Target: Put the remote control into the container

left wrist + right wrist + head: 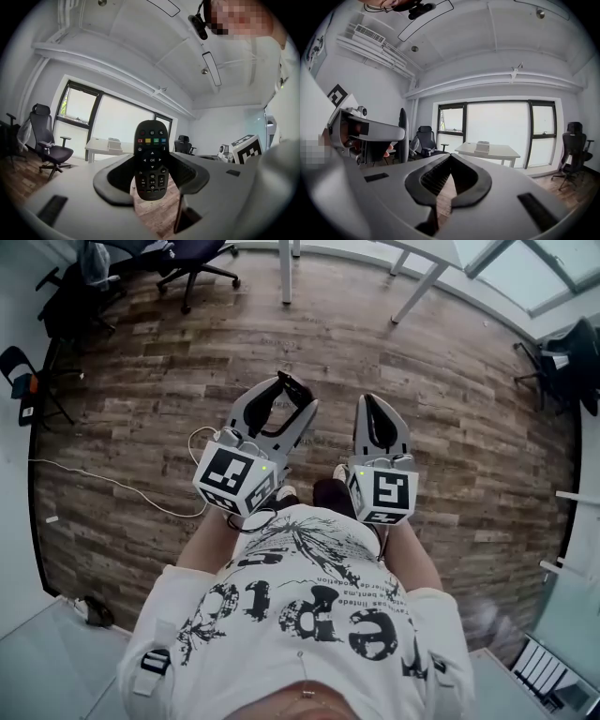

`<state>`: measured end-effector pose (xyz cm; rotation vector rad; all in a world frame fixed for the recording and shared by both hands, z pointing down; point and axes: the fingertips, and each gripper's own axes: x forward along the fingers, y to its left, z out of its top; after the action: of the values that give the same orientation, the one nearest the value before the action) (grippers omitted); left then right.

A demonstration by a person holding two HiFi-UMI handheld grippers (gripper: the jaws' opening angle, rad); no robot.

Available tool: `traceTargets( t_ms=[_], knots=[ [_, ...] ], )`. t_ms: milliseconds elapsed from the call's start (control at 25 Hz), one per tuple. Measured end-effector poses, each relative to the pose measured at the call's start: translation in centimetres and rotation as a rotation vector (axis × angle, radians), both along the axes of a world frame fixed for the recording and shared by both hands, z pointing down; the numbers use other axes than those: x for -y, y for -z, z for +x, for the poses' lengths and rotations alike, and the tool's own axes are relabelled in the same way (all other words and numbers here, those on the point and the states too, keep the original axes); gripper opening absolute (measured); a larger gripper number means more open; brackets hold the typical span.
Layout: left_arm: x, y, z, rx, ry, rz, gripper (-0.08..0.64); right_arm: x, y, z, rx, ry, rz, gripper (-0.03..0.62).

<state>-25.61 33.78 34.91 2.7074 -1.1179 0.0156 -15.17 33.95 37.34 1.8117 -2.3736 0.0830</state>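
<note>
Shirt: white printed shirt (300, 615) fills 6 o'clock of the head view; person is standing, both grippers held out in front of the body over the floor
Left gripper: left gripper (292, 397) at centre-left, pointing to 12 o'clock; jaws clamped on the remote control, one pad on each long edge
Remote control: remote control (151, 160) is black and upright between the left jaws; button face is turned to the gripper camera; grasped by its lower half, with the coloured-key end sticking out past the jaw tips; it is in the air and rests on nothing
Right gripper: right gripper (378, 413) just beside the left, at about 1 o'clock from it; jaws pressed together with nothing between them, only floor showing through the pad gap
Container: not in any view; place unknown
Floor: wooden floor (422, 362) under both grippers; white cable (112, 482) at 9 o'clock; office chair (192, 263) at 11 o'clock, well apart
Why held so: probably a carry pose; the grip across the narrow width leaves the long body free to go in end-first; the idle right gripper is likely kept shut and close so it stays out of the way
Stage: judged as pick done, placing not yet done
Next: likely find the container, bring the remote over its opening, lower, then release
Risk: the hold is low on a long body, so it may pivot or slip if swung fast
</note>
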Motion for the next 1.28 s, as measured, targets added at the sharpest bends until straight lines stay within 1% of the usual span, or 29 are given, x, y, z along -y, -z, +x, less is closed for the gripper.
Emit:
traceTargets(
  t_ms=[120,280,360,440,600,720,800,920,1000,1080,1280],
  knots=[
    [1.7,0.1,1.9,0.002,0.010,-0.009,0.233,2.0,0.0,1.6,0.017,0.019,0.002,0.002],
    [3.8,0.6,5.9,0.032,0.030,0.008,0.233,5.1,0.3,5.3,0.045,0.047,0.007,0.002],
    [5.1,0.9,8.1,0.029,0.045,0.008,0.233,6.5,0.7,7.3,0.049,0.066,0.020,0.002],
    [6.5,1.1,10.2,0.011,0.060,-0.004,0.233,7.8,1.1,9.5,0.052,0.082,0.029,0.002],
    [9.2,1.5,14.7,-0.030,0.078,-0.028,0.233,10.3,1.3,14.4,0.091,0.101,0.005,0.002],
    [10.7,2.2,17.6,-0.066,0.070,-0.039,0.233,11.7,1.6,17.3,0.079,0.113,0.010,0.002],
    [11.6,2.6,18.8,-0.080,0.063,-0.042,0.233,12.6,1.8,18.4,0.072,0.116,0.020,0.002],
    [13.2,2.9,19.3,-0.079,0.059,-0.043,0.233,14.3,1.8,19.0,0.074,0.109,0.018,0.002],
    [14.1,2.8,18.8,-0.090,0.056,-0.048,0.233,15.3,1.4,18.8,0.089,0.104,0.001,0.002],
    [15.0,2.6,17.8,-0.104,0.052,-0.053,0.233,16.0,1.0,17.9,0.095,0.101,-0.009,0.002],
    [18.8,2.9,14.3,-0.129,0.019,-0.049,0.233,19.1,1.5,14.5,0.073,0.071,-0.005,0.002]
  ],
)
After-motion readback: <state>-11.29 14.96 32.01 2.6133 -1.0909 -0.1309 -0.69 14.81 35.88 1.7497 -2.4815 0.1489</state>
